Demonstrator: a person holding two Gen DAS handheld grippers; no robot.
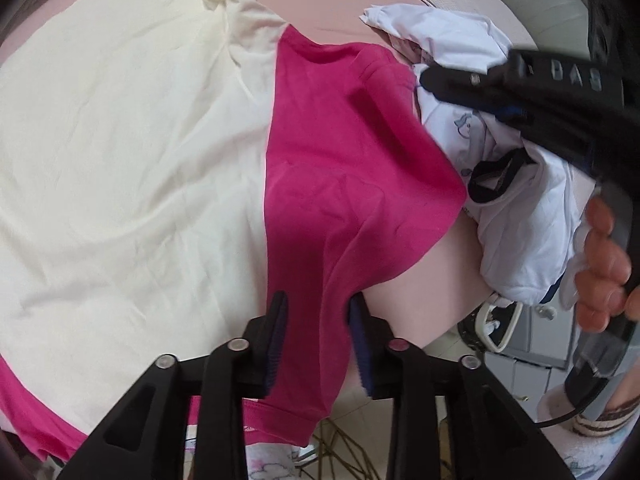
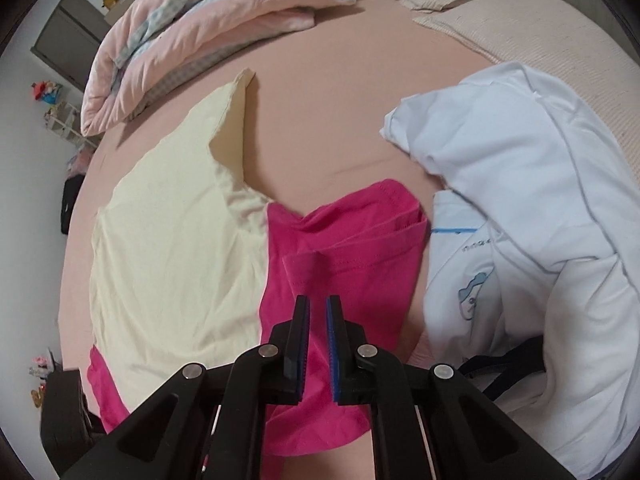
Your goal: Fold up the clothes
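The magenta cotton garment (image 2: 340, 248) lies bunched on the pink bed sheet (image 2: 340, 128), part of it under the flat pale-yellow cotton garment (image 2: 172, 240) to its left. The left hand-held gripper (image 1: 318, 312) pinches a raised ridge of magenta cloth, apparently to lift an edge for folding. The right hand-held gripper (image 2: 318, 312) stands narrowly parted with magenta cloth between its pads; whether it grips cannot be told. To the magenta garment's right sits a crumpled white printed garment (image 2: 520, 220), seemingly awaiting folding.
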